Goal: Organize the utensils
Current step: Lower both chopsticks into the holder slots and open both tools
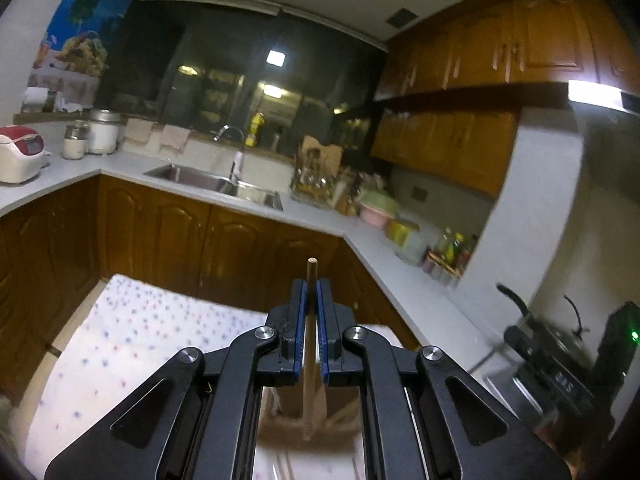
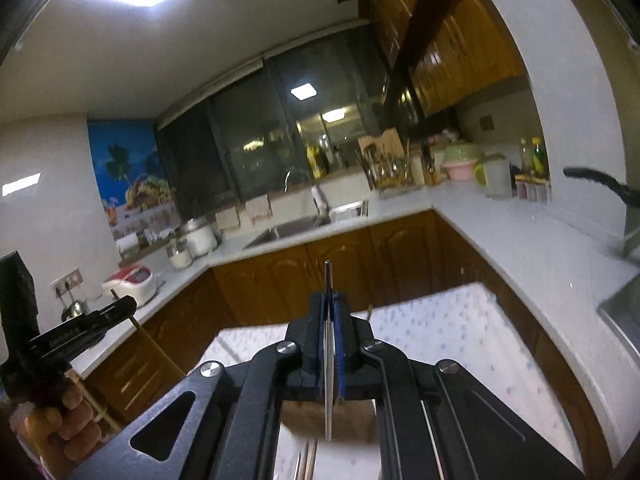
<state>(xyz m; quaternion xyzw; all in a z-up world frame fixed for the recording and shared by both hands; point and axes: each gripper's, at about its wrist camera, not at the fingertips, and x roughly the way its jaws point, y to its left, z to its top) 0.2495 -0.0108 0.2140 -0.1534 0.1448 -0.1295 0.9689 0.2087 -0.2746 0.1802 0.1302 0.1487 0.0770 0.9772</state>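
Above the dotted white tablecloth, my left gripper is clamping a slim wooden chopstick, my right gripper a thin metal utensil; both are awaiting sorting, likely needing careful lowering.

Sink set in worktop under window, rice cooker and jars toward worktop's left corner, utensil rack right of sink, bowls and bottles along right edge, cloth-covered table before cabinets

sink; rice cooker — spotted cloth
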